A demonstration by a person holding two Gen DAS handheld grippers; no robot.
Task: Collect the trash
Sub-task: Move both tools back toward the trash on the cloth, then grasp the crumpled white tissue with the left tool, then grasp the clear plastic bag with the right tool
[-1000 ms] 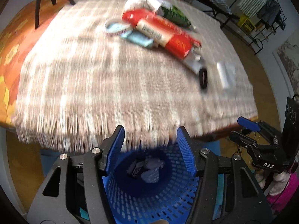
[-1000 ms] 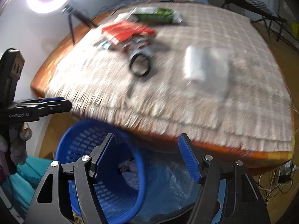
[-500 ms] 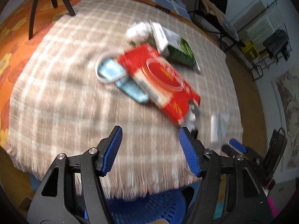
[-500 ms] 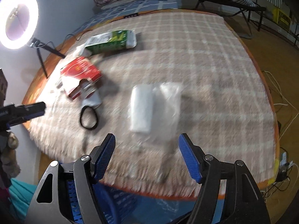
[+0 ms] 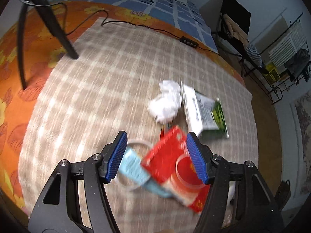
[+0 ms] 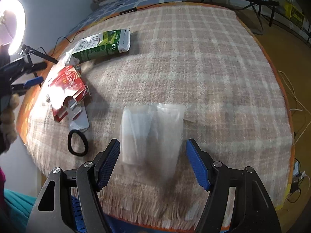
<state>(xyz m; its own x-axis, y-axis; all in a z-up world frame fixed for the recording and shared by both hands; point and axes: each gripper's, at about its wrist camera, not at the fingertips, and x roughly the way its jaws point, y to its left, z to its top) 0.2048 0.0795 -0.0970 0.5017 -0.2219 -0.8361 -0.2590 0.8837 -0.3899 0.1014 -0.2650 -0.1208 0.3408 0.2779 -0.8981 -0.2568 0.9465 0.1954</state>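
Note:
My left gripper [image 5: 156, 136] is open and hovers over a flattened red carton [image 5: 167, 155], with its pads either side and not pressing it. A light blue face mask [image 5: 134, 167] lies under the carton's left edge. Beyond them sit a crumpled white paper [image 5: 167, 101] and a green and white drink carton [image 5: 204, 114]. My right gripper [image 6: 153, 142] is open above a clear plastic bag [image 6: 151, 130] near the front fringe of the checked blanket [image 6: 213, 58]. A black hair tie [image 6: 77, 143], the red carton [image 6: 66, 89] and the green carton [image 6: 101, 44] lie to its left.
A blue mesh basket [image 6: 77, 221] stands below the table's front edge. A black tripod [image 5: 58, 31] and a cable with a switch [image 5: 188, 41] are at the back. A ring light [image 6: 11, 29] glows far left. Chairs and a drying rack [image 5: 287, 44] stand beyond the table.
Both grippers have moved from above the blue basket forward over the blanket. The left now hangs over the red carton and mask, the right over the clear plastic bag.

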